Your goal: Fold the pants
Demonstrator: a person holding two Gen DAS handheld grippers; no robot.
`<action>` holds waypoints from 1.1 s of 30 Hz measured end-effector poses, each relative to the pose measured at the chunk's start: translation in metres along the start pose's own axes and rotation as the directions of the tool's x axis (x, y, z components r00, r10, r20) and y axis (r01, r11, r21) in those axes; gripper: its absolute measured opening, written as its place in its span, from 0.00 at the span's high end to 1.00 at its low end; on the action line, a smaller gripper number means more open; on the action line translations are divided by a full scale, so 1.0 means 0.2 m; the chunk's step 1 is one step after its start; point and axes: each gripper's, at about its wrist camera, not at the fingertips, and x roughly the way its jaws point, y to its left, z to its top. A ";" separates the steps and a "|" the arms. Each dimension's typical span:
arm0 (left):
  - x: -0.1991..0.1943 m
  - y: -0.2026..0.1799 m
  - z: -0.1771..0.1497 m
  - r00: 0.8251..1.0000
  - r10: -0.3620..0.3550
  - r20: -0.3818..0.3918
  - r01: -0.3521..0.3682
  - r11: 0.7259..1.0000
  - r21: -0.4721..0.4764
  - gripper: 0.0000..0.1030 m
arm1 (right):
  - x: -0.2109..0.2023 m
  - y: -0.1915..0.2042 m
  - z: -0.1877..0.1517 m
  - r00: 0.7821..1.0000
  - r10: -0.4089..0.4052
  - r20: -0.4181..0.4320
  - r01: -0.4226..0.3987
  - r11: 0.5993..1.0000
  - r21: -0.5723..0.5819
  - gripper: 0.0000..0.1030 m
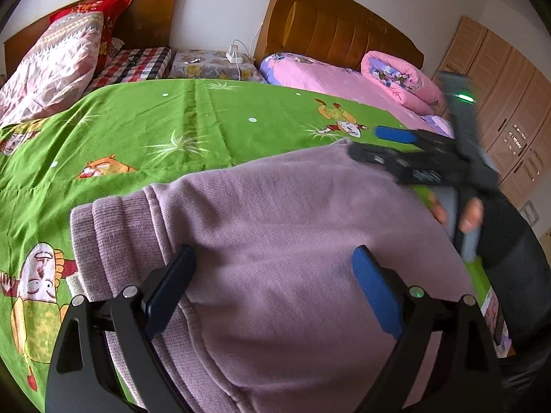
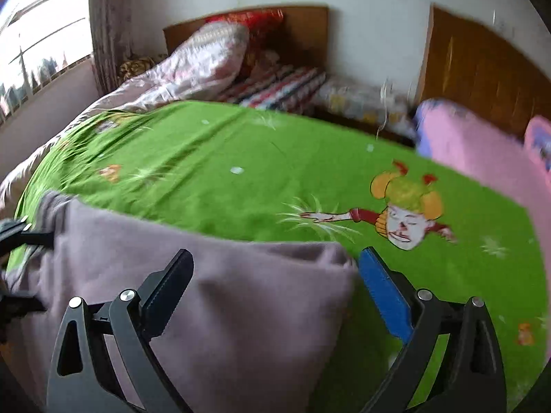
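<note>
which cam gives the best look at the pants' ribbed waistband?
Left wrist. The ribbed waistband lies sharp and close beside the left tongs, ribbing readable. Right wrist view is motion-blurred: the pants show as a plain lilac mass, and only a dim edge at far left, with no ribbing discernible.

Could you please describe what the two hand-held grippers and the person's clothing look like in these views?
Each hand-held gripper, left and right, has a matte black linkage frame with silver round pivot bolts and flat ribbed finger pads, one blue, the other dark. A small green light glows on the left frame. Seen from the left camera, the right gripper's grey body carries a green indicator light. The person wears a dark sleeve.
</note>
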 end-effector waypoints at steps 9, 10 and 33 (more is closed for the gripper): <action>0.01 -0.02 0.00 1.000 0.011 -0.001 -0.011 1.000 0.012 0.10 | 0.13 -0.15 -0.14 0.989 0.074 -0.127 -0.060 0.992 0.113 0.04; 0.01 -0.01 0.00 1.000 0.011 0.000 -0.011 1.000 0.009 0.10 | 0.16 -0.19 -0.15 0.988 0.085 -0.127 -0.068 0.988 0.137 0.05; 0.01 -0.01 0.00 1.000 0.011 0.006 -0.011 1.000 0.007 0.10 | -0.13 0.08 -0.32 0.968 0.212 -0.132 -0.210 0.977 0.032 0.05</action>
